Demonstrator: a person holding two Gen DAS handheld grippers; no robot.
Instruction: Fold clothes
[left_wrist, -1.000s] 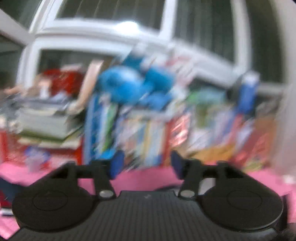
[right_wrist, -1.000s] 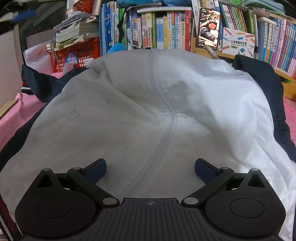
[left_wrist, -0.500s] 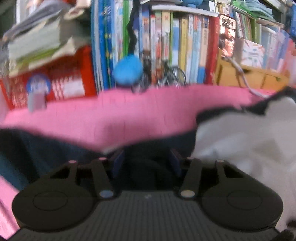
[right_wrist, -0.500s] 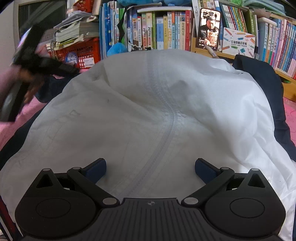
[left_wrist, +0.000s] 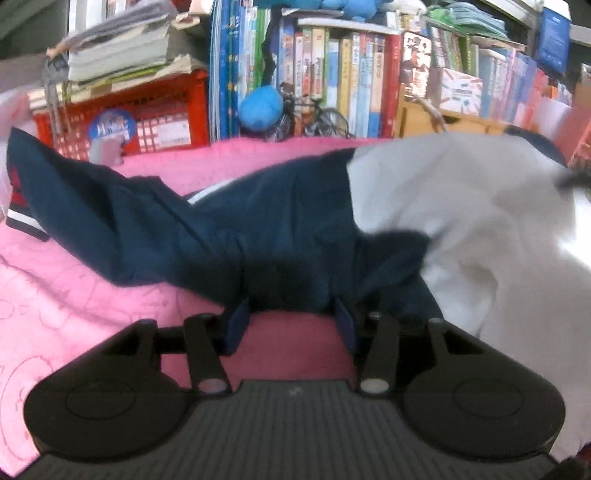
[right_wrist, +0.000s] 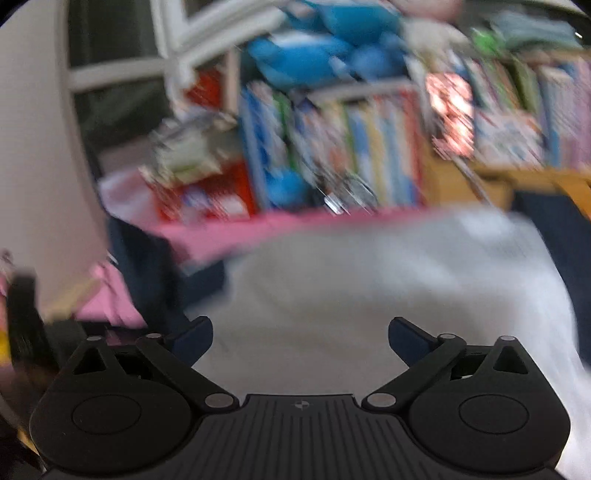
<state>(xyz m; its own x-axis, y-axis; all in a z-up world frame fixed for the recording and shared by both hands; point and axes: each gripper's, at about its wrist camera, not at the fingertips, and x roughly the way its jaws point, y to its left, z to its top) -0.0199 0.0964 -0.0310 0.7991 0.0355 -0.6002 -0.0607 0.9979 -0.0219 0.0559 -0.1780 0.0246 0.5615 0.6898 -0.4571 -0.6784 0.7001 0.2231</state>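
Note:
A jacket lies on the pink bedspread (left_wrist: 74, 314). Its navy sleeve (left_wrist: 166, 221) runs out to the left and its white body (left_wrist: 480, 221) lies to the right. My left gripper (left_wrist: 290, 319) is low at the near edge of the navy cloth. Its jaws are closing, and a bunch of navy fabric sits between the fingertips. I cannot see the pads pressing on it. In the blurred right wrist view, my right gripper (right_wrist: 300, 338) stands wide open above the white cloth (right_wrist: 369, 288), with nothing between its fingers.
Behind the bed stands a shelf packed with books (left_wrist: 351, 74). A red crate (left_wrist: 155, 114) with stacked papers on top is at the left. A blue plush ball (left_wrist: 260, 107) and a small bicycle model (left_wrist: 314, 118) sit at the bedspread's far edge.
The left gripper came down from facing the shelf and window to the navy cloth, and its jaws narrowed. The right gripper lifted, so its view now tips up and blurs.

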